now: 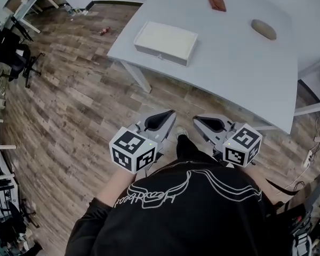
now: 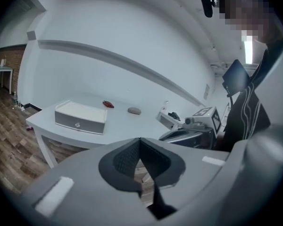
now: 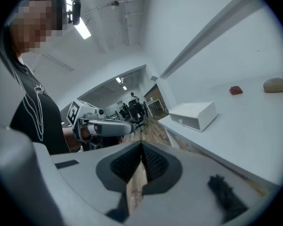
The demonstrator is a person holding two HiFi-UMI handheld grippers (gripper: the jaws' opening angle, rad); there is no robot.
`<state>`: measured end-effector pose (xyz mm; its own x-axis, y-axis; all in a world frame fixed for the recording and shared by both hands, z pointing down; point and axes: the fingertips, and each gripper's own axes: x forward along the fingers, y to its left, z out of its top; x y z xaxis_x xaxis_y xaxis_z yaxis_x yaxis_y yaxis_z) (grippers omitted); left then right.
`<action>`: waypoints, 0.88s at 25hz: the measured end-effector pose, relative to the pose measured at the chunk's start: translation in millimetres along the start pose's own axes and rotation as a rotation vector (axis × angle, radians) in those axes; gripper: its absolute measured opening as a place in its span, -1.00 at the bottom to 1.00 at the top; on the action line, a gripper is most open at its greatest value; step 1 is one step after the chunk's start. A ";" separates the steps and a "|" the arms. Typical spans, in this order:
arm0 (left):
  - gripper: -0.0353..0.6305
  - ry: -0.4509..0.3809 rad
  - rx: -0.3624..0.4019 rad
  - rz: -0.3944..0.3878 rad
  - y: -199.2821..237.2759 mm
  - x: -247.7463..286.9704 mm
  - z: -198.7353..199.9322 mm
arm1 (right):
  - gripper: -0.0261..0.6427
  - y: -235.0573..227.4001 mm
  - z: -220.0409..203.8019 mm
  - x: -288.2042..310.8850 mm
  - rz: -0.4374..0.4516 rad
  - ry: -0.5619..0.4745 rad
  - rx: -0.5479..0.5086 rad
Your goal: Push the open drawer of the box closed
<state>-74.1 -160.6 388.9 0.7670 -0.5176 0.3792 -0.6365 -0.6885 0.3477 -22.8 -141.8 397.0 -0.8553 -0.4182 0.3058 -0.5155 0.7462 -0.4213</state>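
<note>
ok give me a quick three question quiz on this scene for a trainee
1. True or false: the left gripper is holding the white box.
2. In the head view, how many small things lie on the table besides the box? A one, B two, C four.
3. Fill in: the right gripper has its jaws ____.

Key: 1 false, the left gripper is shut on nothing, away from the table; 2 B; 3 shut.
</note>
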 end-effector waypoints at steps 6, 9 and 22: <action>-0.87 -0.041 0.033 -0.037 -49.6 -40.5 0.5 | -0.89 55.5 19.0 -19.1 0.062 -0.079 0.019; -0.87 -0.056 0.051 -0.050 -64.9 -56.0 0.1 | -0.90 76.5 24.0 -23.8 0.055 -0.084 -0.025; -0.87 -0.116 0.004 -0.053 -58.7 -88.4 -7.7 | -0.90 101.9 19.1 -6.7 0.051 -0.012 -0.052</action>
<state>-105.1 -70.5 341.6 0.8038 -0.5356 0.2587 -0.5948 -0.7185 0.3606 -70.6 -72.8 335.7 -0.8813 -0.3848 0.2742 -0.4678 0.7925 -0.3913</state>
